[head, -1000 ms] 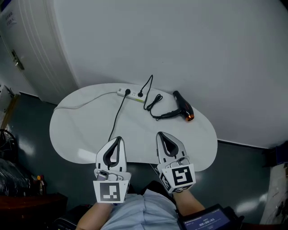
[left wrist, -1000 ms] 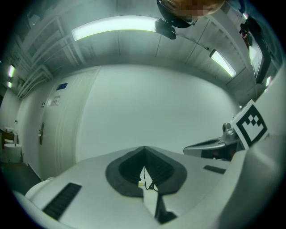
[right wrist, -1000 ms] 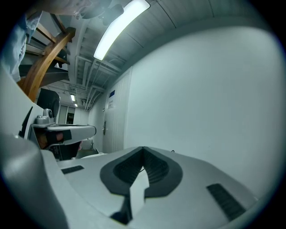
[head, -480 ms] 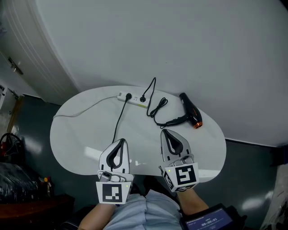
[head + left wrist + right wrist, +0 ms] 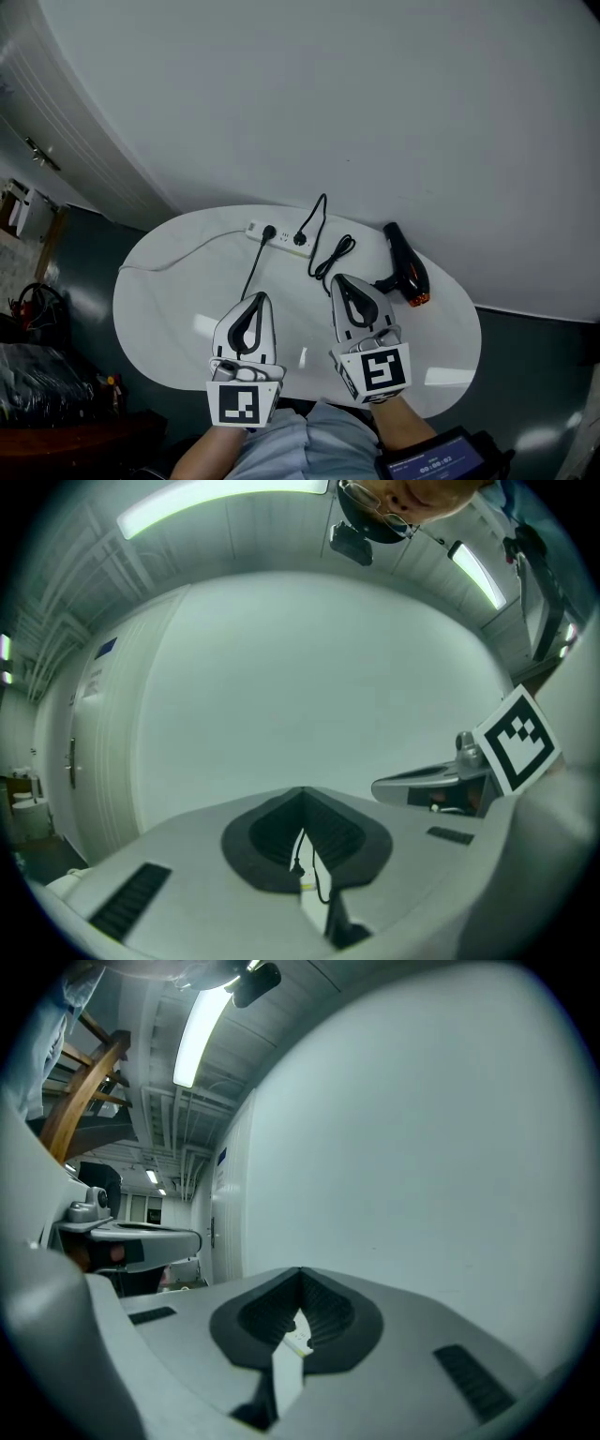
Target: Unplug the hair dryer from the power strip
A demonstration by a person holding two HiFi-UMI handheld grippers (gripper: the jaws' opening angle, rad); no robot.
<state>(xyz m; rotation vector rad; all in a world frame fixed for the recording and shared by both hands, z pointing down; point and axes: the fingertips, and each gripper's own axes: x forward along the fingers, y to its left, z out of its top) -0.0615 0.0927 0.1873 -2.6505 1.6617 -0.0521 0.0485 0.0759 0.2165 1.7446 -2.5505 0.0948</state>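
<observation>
Currently the left gripper and right gripper are both fully closed on nothing, held level side by side above the table, likely so one can steady the power strip ahead while the other pulls the plug; the hair dryer lies right of the strip, its cord plugged in

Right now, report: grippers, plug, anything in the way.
Both shut, empty: left gripper, right gripper, short of the strip. In it, dryer plug seated. Beside it, second cord plugged in, running toward left gripper.
</observation>
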